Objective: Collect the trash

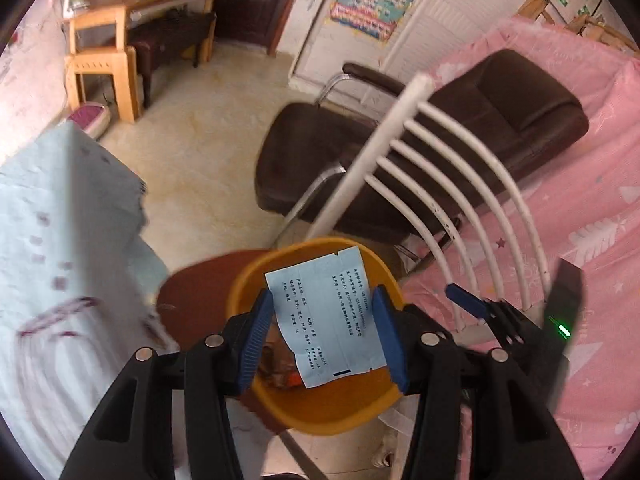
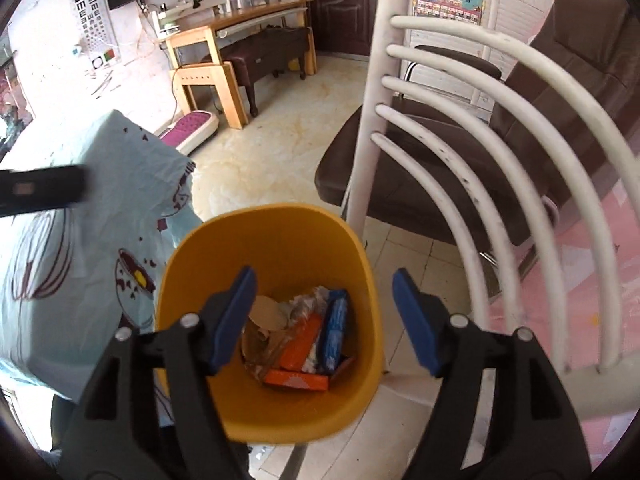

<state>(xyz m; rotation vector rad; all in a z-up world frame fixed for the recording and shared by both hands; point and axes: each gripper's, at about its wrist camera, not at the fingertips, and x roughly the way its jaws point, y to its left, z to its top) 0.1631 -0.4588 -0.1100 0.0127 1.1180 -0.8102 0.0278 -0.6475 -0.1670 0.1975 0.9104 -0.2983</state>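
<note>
Jaws of the left gripper [image 1: 322, 334] are clamping a pale blue packet [image 1: 328, 316] while tilting down over the yellow bin [image 1: 320, 412]; the right gripper [image 2: 324, 316] is hanging wide and empty above it. Only the right view is showing the wrappers [image 2: 304, 340] inside the bin

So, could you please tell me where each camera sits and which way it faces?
Left wrist: on the left gripper, angled down at the bin; its fingers hold a packet.
Right wrist: on the right gripper, angled down into the bin; jaws open, empty.
Shared: bin, white rail, brown chair.
</note>
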